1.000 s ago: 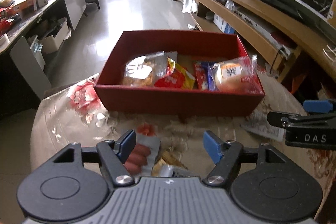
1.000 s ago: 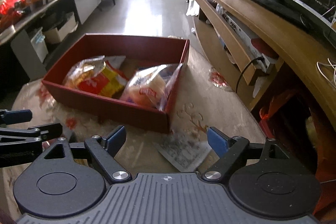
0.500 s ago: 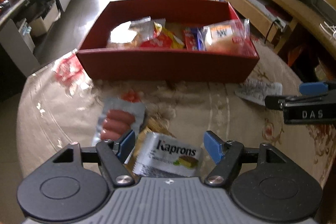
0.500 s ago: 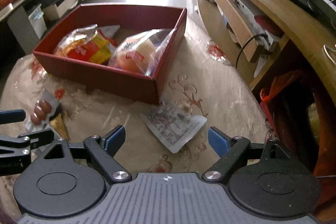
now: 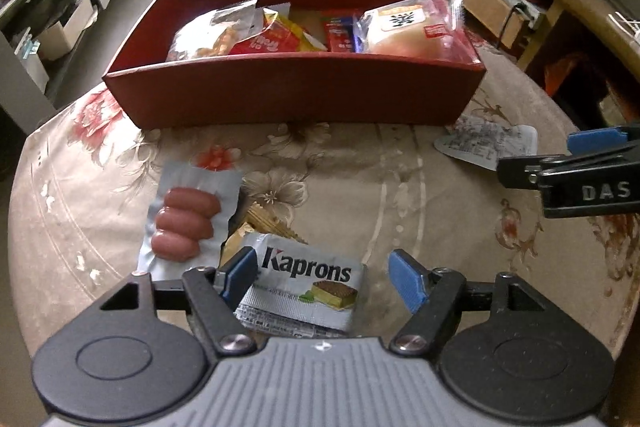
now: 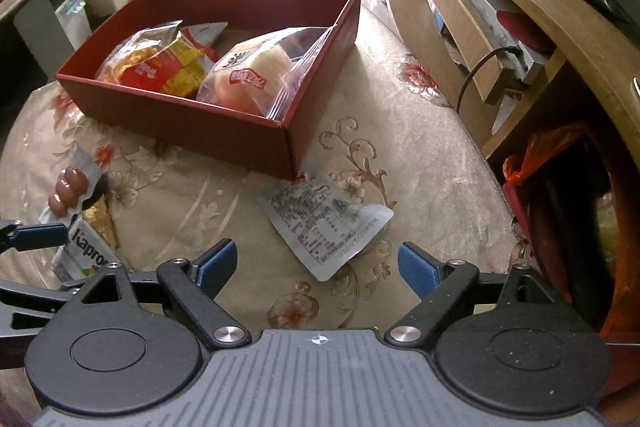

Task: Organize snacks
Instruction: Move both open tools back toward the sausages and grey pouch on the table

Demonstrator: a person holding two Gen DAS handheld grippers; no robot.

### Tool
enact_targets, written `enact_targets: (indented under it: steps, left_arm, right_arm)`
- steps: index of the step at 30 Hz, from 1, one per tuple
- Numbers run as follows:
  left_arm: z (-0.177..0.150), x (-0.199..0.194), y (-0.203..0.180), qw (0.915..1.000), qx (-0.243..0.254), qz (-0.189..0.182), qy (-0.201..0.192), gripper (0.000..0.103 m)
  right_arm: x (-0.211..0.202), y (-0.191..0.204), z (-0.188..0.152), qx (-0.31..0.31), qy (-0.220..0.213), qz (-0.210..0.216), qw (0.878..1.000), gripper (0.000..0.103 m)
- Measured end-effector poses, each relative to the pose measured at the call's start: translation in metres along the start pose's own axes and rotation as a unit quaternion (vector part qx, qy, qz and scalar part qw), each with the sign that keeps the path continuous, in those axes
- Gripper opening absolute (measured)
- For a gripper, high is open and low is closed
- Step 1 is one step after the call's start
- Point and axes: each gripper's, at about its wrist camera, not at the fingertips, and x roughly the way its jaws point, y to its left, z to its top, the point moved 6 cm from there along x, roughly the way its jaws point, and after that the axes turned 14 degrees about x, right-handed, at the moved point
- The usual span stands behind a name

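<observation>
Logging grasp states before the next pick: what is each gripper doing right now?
Left gripper: open, jaws just widened, holding nothing, Kaprons packet between them.
Right gripper: open, empty, over the silver pouch.

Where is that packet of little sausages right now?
The sausage packet lies flat on the flowered tablecloth, in front of the red box, just left of the Kaprons wafer pack; the right wrist view shows it far left.

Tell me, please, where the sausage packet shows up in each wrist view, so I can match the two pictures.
Left wrist view: the sausage packet lies on the tablecloth at lower left, just beyond the left gripper's left finger, beside the Kaprons wafer pack.
Right wrist view: the packet sits at the far left edge, above the wafer pack.
Shared landmark: the red box of snacks, behind the packet in both.
</observation>
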Motion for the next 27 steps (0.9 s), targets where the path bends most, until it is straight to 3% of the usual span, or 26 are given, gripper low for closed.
enact_targets:
  steps: [7,14,21,27]
  left_arm:
    - [-0.002,0.018,-0.002,0.9997,0.009,0.006,0.021,0.080]
    - [-0.027,0.003,-0.026,0.9959,0.028,-0.072,0.047,0.080]
    - [-0.031,-0.012,-0.026,0.9969,0.030,-0.067,0.027,0.080]
    - [-0.027,-0.023,-0.022,0.9957,0.016,-0.091,0.015,0.080]
  right_arm:
    - [0.005,-0.002,0.001,0.009,0.007,0.003,1.000,0.092]
    - [0.012,-0.002,0.000,0.010,0.020,0.004,1.000,0.092]
    - [0.017,-0.006,0.001,-0.001,0.024,0.001,1.000,0.092]
    - [0.025,-0.007,0.023,-0.016,0.011,0.013,1.000,0.092]
